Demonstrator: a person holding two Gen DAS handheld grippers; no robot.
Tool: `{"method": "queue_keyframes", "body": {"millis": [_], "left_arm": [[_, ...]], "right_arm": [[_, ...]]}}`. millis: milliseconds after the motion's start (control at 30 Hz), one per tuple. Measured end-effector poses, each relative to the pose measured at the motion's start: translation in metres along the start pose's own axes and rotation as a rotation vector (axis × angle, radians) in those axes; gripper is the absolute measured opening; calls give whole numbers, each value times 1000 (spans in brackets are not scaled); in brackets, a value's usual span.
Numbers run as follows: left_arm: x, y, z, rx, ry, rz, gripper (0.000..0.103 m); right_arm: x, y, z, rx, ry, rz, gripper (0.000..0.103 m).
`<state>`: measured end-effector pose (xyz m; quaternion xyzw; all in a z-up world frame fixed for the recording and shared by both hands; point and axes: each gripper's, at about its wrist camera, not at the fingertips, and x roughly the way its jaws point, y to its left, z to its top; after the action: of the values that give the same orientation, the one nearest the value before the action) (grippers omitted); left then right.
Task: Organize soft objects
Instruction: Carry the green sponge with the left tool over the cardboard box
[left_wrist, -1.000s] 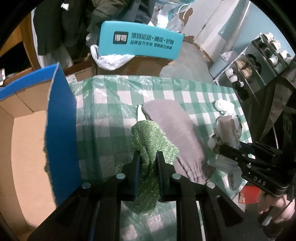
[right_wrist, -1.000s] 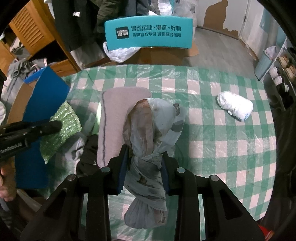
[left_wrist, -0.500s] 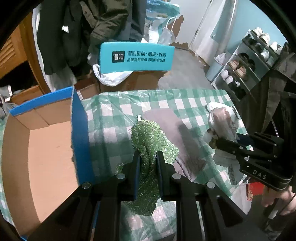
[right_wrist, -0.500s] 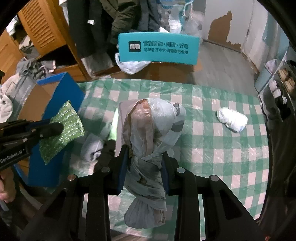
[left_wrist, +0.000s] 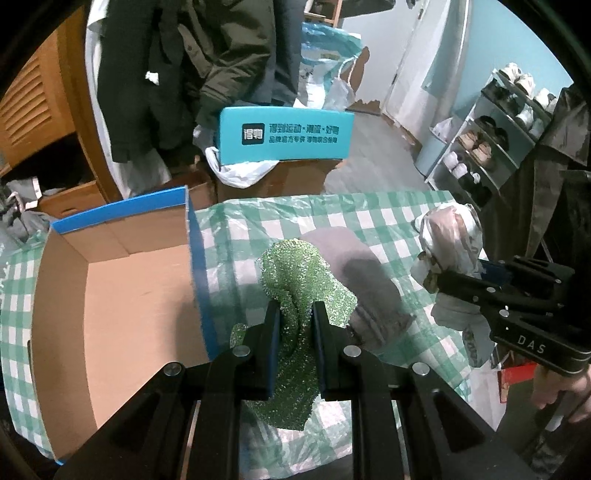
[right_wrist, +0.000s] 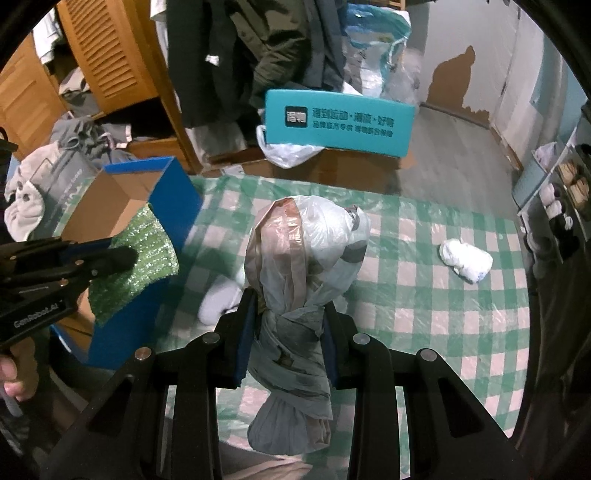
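while left gripper (left_wrist: 294, 314) clamps green scrubber cloth (left_wrist: 299, 273) and right gripper (right_wrist: 288, 314) clamps knotted plastic bag (right_wrist: 306, 243), only right wrist shows white bundle (right_wrist: 466, 259) at 3 o'clock.

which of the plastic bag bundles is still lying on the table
The small white bundle on the checked cloth; the bigger knotted bag bundle is held up in the right tongs.
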<state>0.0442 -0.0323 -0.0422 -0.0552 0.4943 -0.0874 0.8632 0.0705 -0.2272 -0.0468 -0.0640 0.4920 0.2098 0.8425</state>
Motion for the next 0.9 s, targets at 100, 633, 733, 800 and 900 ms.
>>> {"method": "queue_keyframes", "body": {"millis": [100, 633, 733, 800, 900], "left_arm": [[-7, 6, -1, -9, -11, 10, 16], [-37, 56, -10, -80, -52, 65, 16], [-40, 68, -13, -101, -56, 70, 16], [-43, 75, -15, -111, -59, 74, 16], [-47, 86, -18, -126, -66, 86, 16]], "right_arm": [[-2, 8, 3, -11, -6, 7, 31], [1, 71, 29, -100, -18, 57, 31], [4, 84, 34, -115, -14, 68, 31], [7, 94, 38, -126, -11, 76, 31], [11, 109, 42, -146, -5, 85, 31]]}}
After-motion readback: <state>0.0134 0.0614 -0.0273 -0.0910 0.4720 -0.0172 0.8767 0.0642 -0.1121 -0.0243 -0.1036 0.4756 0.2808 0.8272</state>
